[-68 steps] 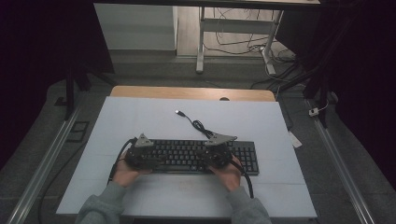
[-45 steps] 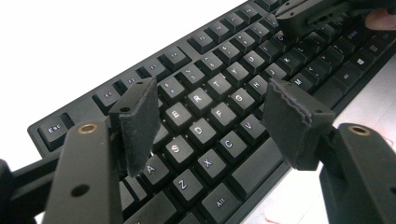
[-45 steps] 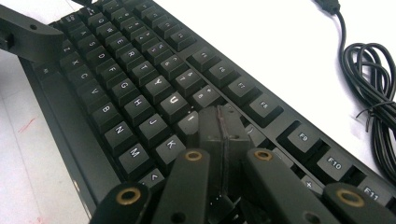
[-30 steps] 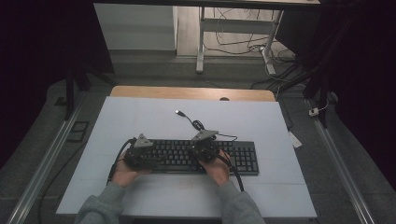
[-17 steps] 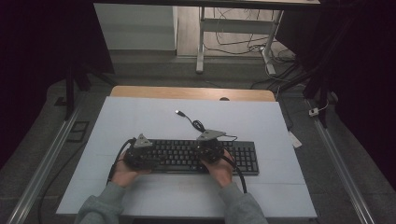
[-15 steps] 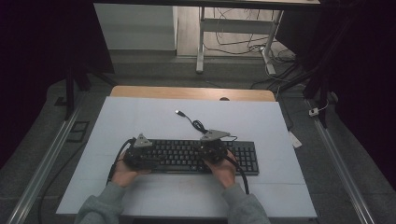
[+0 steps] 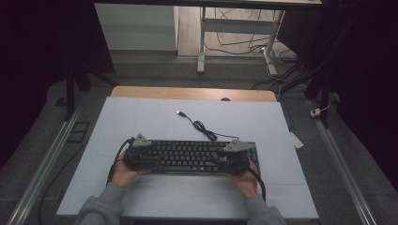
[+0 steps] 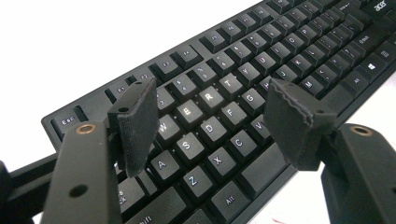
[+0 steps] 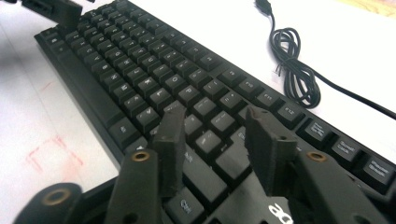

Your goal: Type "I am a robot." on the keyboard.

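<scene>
- The left claw [image 8: 210,112] hovers with jaws apart over the letter keys at the left end of the keyboard [image 7: 187,156]; nothing is between its pads.
- The right claw [image 9: 212,140] hangs with jaws apart over the right end, near the arrow and function keys, also holding nothing.
- Judging by this, the work is at an early stage: both ends are approached, neither is gripped, and lifting or shifting is left.
- The keyboard is black, lying flat on the white table [image 7: 141,117], its cable [image 7: 202,126] coiled loosely behind it.
</scene>
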Motion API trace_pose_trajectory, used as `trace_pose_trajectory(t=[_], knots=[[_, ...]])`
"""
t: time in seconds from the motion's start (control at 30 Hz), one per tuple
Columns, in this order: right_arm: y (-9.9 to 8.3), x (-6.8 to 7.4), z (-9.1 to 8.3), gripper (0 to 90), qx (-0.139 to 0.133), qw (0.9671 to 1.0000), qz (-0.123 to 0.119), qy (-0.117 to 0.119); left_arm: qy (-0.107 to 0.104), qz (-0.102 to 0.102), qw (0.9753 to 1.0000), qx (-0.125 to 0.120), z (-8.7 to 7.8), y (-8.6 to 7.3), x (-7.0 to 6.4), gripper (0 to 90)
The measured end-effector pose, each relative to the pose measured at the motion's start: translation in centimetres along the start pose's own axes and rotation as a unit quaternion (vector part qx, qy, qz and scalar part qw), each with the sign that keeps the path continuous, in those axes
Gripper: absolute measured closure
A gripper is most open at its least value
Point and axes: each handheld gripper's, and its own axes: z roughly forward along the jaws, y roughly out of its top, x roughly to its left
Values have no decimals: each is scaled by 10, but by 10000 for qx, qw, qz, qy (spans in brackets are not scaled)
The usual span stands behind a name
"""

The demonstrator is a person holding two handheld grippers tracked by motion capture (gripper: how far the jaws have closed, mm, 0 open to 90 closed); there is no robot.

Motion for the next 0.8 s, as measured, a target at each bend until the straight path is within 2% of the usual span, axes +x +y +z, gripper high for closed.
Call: trace_pose_trajectory(t=[0.27,0.57,0.8], knots=[[-4,2,-3,528,18,9999,-142,58,-22,-132,9999,-78,-2,1,3,357],[-7,-4,-8,527,-42,10000,-65,48,-52,-279,9994,-177,-4,1,6,368],[-7,-4,-8,526,-7,10000,-78,51,-108,-287,9993,-224,-3,2,7,387]])
